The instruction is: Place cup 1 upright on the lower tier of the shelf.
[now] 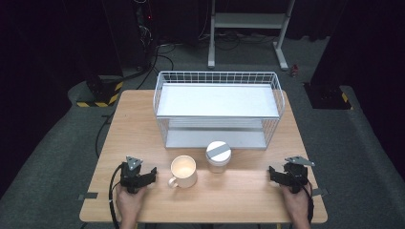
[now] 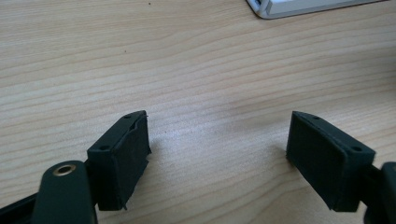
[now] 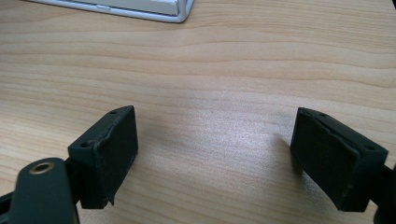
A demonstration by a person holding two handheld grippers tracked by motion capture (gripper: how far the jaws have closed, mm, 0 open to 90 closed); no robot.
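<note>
A cream mug [image 1: 183, 171] with its handle to the left stands on the wooden table [image 1: 229, 200], near the front. Just right of it is a jar [image 1: 218, 157] with a white lid and a grey stripe. My left gripper [image 1: 143, 174] rests near the table's front left, a short way left of the mug, held by a hand. Its jaws stand open over bare wood [image 2: 217, 135]. My right gripper [image 1: 282, 174] sits at the front right, well clear of the jar, also open with nothing between its pads [image 3: 215, 140].
A white wire rack [image 1: 217, 107] with two shelves stands across the back half of the table; its front edge lies just behind the jar. A corner of its base shows in both gripper views. Cables and a metal stand lie on the floor beyond.
</note>
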